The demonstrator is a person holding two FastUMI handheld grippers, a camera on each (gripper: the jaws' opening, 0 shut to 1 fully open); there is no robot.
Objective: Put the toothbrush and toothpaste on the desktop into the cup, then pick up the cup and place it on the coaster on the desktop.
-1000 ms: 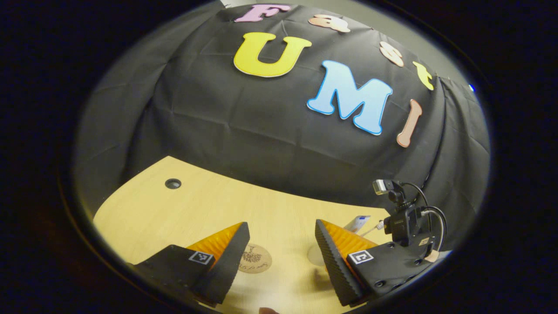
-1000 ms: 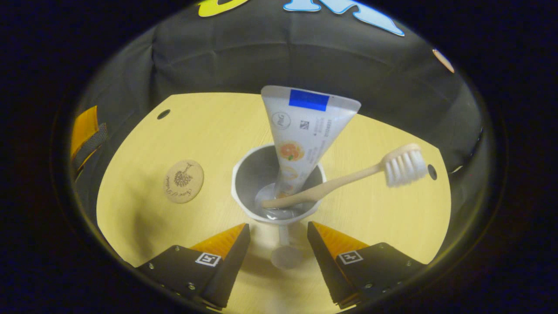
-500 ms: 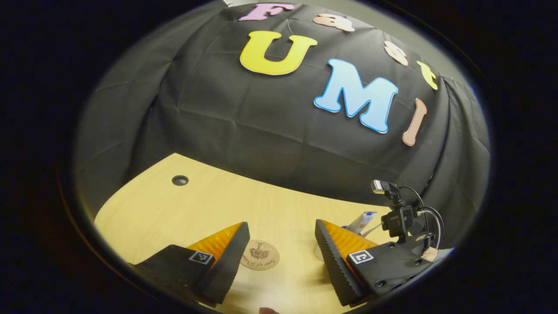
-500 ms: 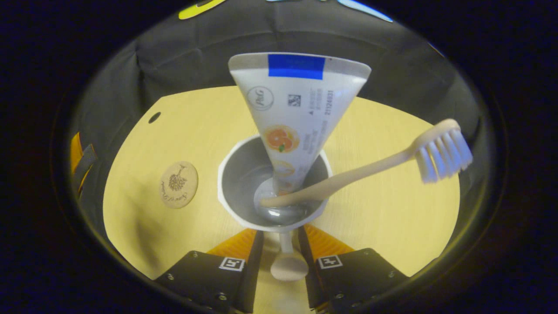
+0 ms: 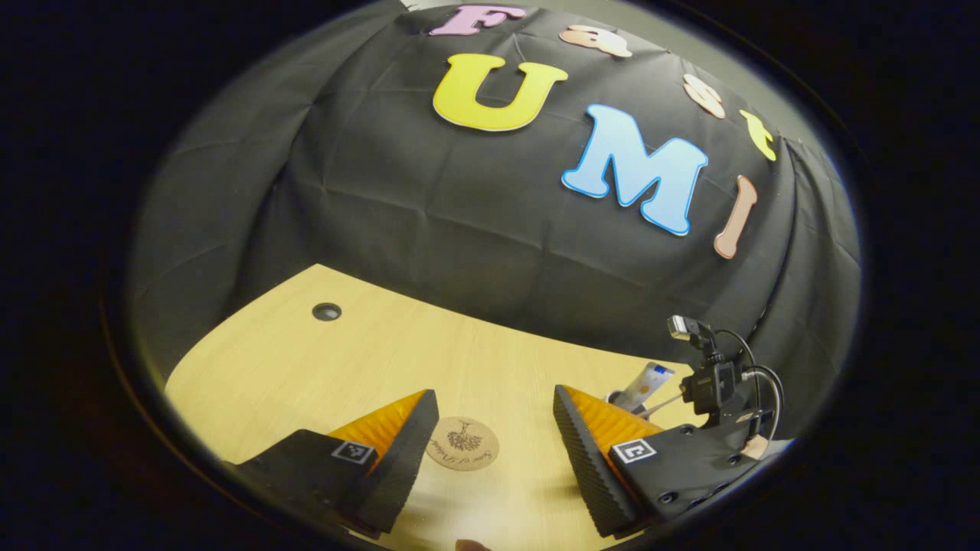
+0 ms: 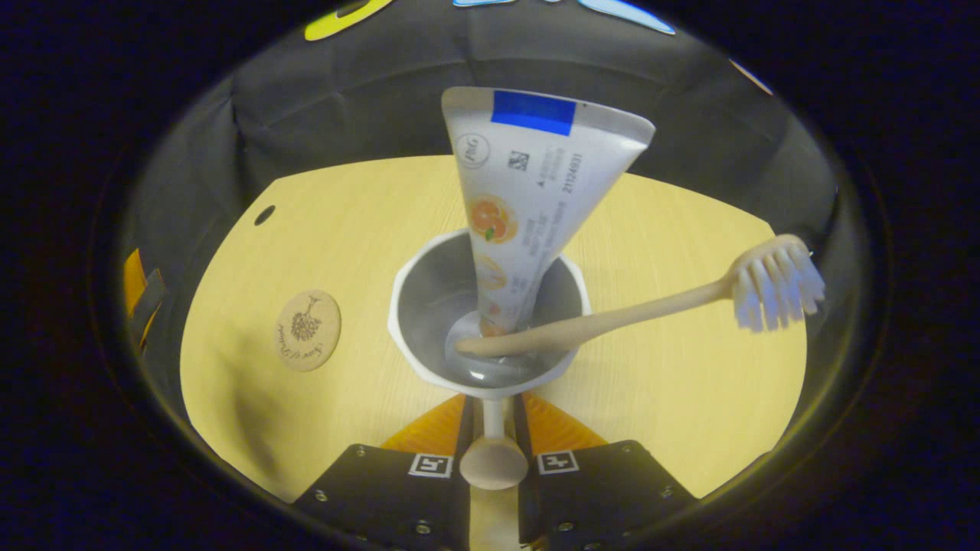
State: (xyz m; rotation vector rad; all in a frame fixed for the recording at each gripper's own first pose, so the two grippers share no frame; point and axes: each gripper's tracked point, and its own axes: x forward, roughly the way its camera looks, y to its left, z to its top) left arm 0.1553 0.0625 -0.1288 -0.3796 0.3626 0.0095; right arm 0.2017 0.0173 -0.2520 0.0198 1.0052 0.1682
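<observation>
Right gripper view: right gripper [image 6: 494, 428] now clamped on cup [image 6: 490, 306] handle, centre frame.
Contents: toothpaste [image 6: 528, 222], toothbrush [image 6: 651, 298] inside.
Left gripper [image 5: 490, 444]: agape, idle.
Next: coaster [image 6: 308, 330], left of frame.

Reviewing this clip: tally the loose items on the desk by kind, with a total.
White handled cup: 1
White toothpaste tube with blue band, in the cup: 1
Beige toothbrush with white bristles, in the cup: 1
Round cork coaster with a printed design: 1
Total: 4
</observation>
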